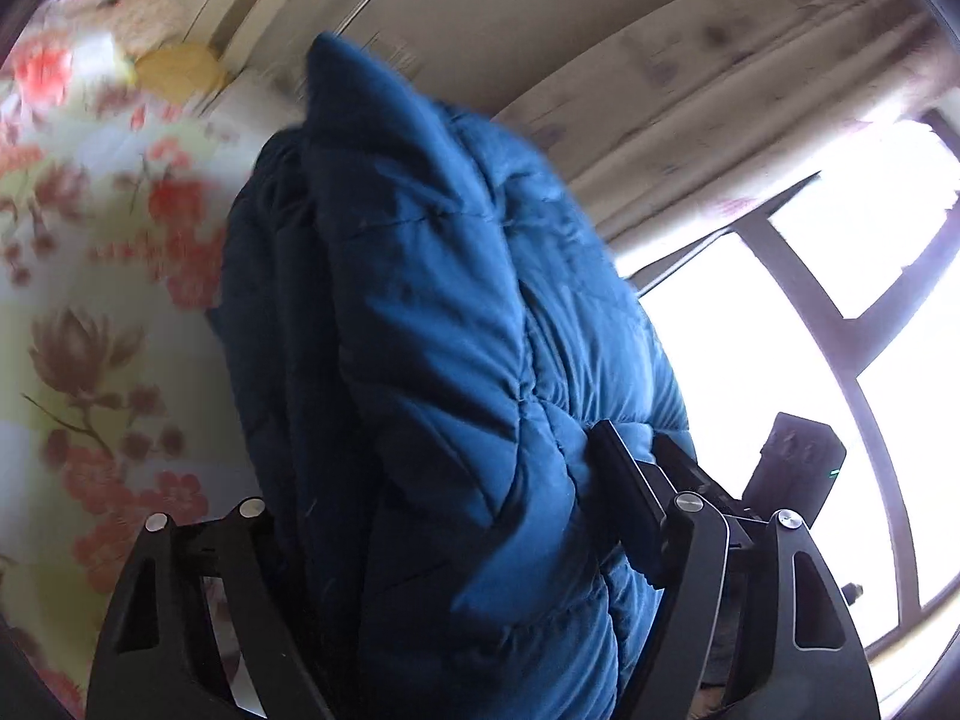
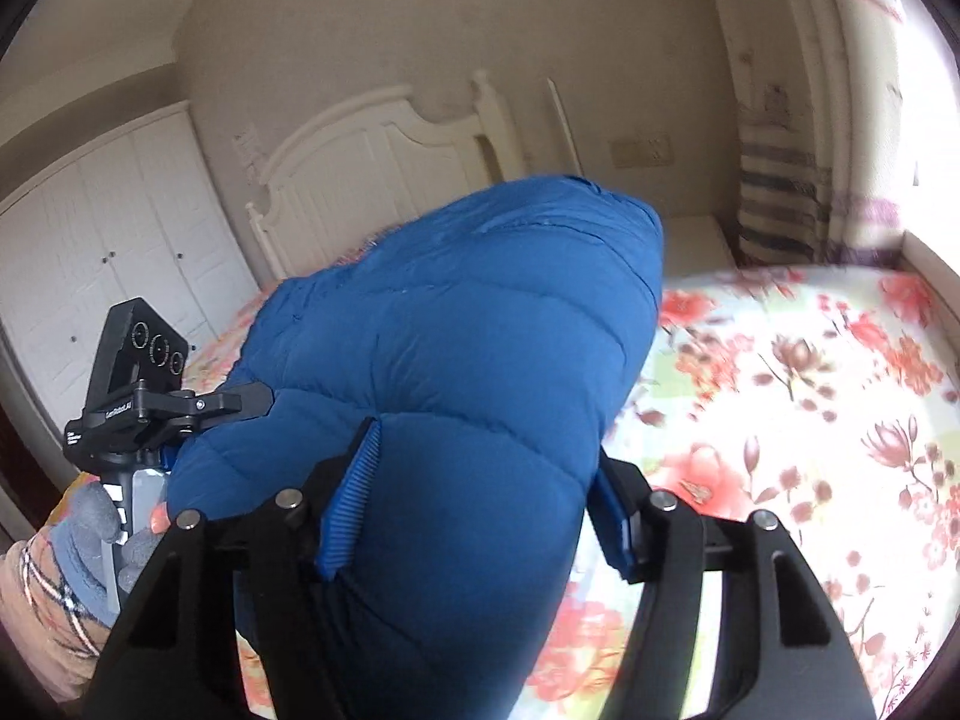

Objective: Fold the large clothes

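A thick blue quilted jacket (image 1: 432,324) is bunched into a fat fold and lifted off the floral bed sheet (image 1: 90,276). My left gripper (image 1: 444,468) is shut on it: the right finger (image 1: 624,498) presses into the padding, and the left finger is hidden behind the cloth. In the right wrist view the same jacket (image 2: 456,324) bulges between the blue ribbed pads (image 2: 354,492) of my right gripper (image 2: 480,480), which is shut on it. The left gripper (image 2: 144,402) shows beside the jacket, held by a gloved hand (image 2: 90,534).
The bed's floral sheet (image 2: 780,396) spreads to the right of the jacket. A white headboard (image 2: 384,150) and white wardrobe doors (image 2: 108,228) stand behind. A bright window (image 1: 810,300) with a curtain (image 1: 690,138) is close by. A yellow item (image 1: 180,69) lies far off on the bed.
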### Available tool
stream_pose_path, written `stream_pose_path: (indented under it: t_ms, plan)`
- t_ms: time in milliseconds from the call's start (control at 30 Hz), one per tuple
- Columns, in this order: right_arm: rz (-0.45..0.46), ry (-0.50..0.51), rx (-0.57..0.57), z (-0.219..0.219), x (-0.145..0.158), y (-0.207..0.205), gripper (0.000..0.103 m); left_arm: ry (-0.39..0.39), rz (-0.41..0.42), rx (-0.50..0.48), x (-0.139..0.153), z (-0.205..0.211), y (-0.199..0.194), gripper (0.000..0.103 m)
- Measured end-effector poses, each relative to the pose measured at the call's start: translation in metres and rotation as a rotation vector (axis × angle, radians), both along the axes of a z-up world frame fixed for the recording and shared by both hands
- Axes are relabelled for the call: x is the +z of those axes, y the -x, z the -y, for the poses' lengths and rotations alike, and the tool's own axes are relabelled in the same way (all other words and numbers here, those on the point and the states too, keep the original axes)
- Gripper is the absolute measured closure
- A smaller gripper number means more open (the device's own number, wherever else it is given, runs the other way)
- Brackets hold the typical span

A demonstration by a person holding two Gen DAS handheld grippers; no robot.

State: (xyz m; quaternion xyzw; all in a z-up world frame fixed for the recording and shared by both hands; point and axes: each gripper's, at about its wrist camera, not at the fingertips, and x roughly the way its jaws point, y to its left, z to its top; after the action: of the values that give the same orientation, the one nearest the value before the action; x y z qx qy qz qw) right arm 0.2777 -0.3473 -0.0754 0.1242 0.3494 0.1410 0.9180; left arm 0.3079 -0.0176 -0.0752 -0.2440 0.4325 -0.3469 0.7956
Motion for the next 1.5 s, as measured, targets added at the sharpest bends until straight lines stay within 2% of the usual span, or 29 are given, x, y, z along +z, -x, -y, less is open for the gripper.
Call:
stream_pose_path:
  t_ms: [33, 67, 100, 167, 233, 300, 367, 400, 467, 500, 533, 600, 633, 700, 767, 833, 900, 1000, 1100, 1167, 1267, 1333, 1400, 1500]
  plan:
    - [-0.046, 0.02, -0.025, 0.002, -0.011, -0.006, 0.023, -0.046, -0.05, 0.011, -0.017, 0.011, -0.005, 0.02]
    - [-0.015, 0.004, -0.048, 0.008, -0.011, -0.002, 0.018, -0.021, -0.034, 0.028, -0.024, 0.013, -0.004, 0.018]
    - [-0.007, 0.007, -0.049, 0.009, -0.009, 0.001, 0.018, 0.001, -0.009, 0.045, -0.027, 0.012, 0.0, 0.018]
    - [0.022, 0.084, -0.099, 0.002, 0.006, 0.009, 0.018, 0.029, -0.004, 0.048, -0.03, 0.008, 0.005, 0.018]
    - [0.107, 0.156, -0.146, -0.008, 0.026, 0.021, 0.018, 0.034, 0.013, 0.063, -0.028, 0.002, 0.012, 0.017]
    - [0.177, 0.179, -0.13, -0.022, 0.042, 0.028, 0.018, 0.025, 0.041, 0.1, -0.022, -0.002, 0.02, 0.016]
    - [0.205, 0.251, -0.061, -0.049, 0.045, 0.03, 0.018, 0.003, 0.073, 0.13, -0.018, -0.01, 0.032, 0.014]
    - [0.185, 0.293, -0.03, -0.065, 0.045, 0.031, 0.018, -0.011, 0.089, 0.143, -0.015, -0.011, 0.036, 0.014]
    - [0.135, 0.432, 0.03, -0.102, 0.023, 0.026, 0.018, -0.063, 0.133, 0.181, -0.004, -0.015, 0.049, 0.013]
    - [0.187, 0.494, 0.003, -0.113, 0.017, 0.033, 0.019, -0.103, 0.169, 0.214, 0.005, -0.019, 0.057, 0.013]
    - [0.207, 0.504, -0.002, -0.117, 0.014, 0.039, 0.019, -0.153, 0.214, 0.256, 0.015, -0.022, 0.068, 0.01]
    - [0.179, 0.467, 0.011, -0.114, 0.019, 0.051, 0.02, -0.246, 0.312, 0.324, 0.037, -0.026, 0.087, 0.007]
    - [0.168, 0.445, 0.033, -0.112, 0.023, 0.058, 0.02, -0.301, 0.388, 0.357, 0.054, -0.026, 0.104, 0.004]
    - [0.161, 0.413, 0.08, -0.108, 0.036, 0.082, 0.019, -0.39, 0.497, 0.408, 0.081, -0.023, 0.13, 0.004]
    - [0.23, 0.374, 0.06, -0.094, 0.058, 0.113, 0.019, -0.483, 0.633, 0.473, 0.109, -0.031, 0.162, 0.004]
    - [0.313, 0.293, 0.005, -0.075, 0.088, 0.145, 0.009, -0.537, 0.757, 0.563, 0.138, -0.026, 0.193, 0.004]
    - [0.376, 0.263, -0.063, -0.068, 0.109, 0.169, 0.002, -0.561, 0.799, 0.622, 0.159, -0.025, 0.21, 0.004]
    - [0.424, 0.263, -0.105, -0.066, 0.129, 0.197, 0.002, -0.589, 0.8, 0.643, 0.174, -0.014, 0.236, 0.004]
    - [0.39, 0.297, -0.128, -0.069, 0.12, 0.213, 0.002, -0.566, 0.777, 0.604, 0.171, -0.007, 0.256, 0.004]
    - [0.359, 0.308, -0.143, -0.071, 0.103, 0.22, 0.002, -0.57, 0.754, 0.594, 0.155, 0.0, 0.263, 0.004]
    - [0.295, 0.27, -0.123, -0.072, 0.078, 0.226, 0.002, -0.584, 0.714, 0.567, 0.127, 0.009, 0.276, 0.004]
    - [0.27, 0.296, -0.113, -0.08, 0.064, 0.225, 0.002, -0.598, 0.684, 0.528, 0.107, 0.017, 0.277, 0.004]
    - [0.264, 0.323, -0.112, -0.085, 0.058, 0.225, 0.002, -0.619, 0.675, 0.509, 0.094, 0.022, 0.279, 0.004]
    - [0.28, 0.321, -0.12, -0.086, 0.058, 0.228, 0.002, -0.634, 0.684, 0.52, 0.09, 0.022, 0.28, 0.004]
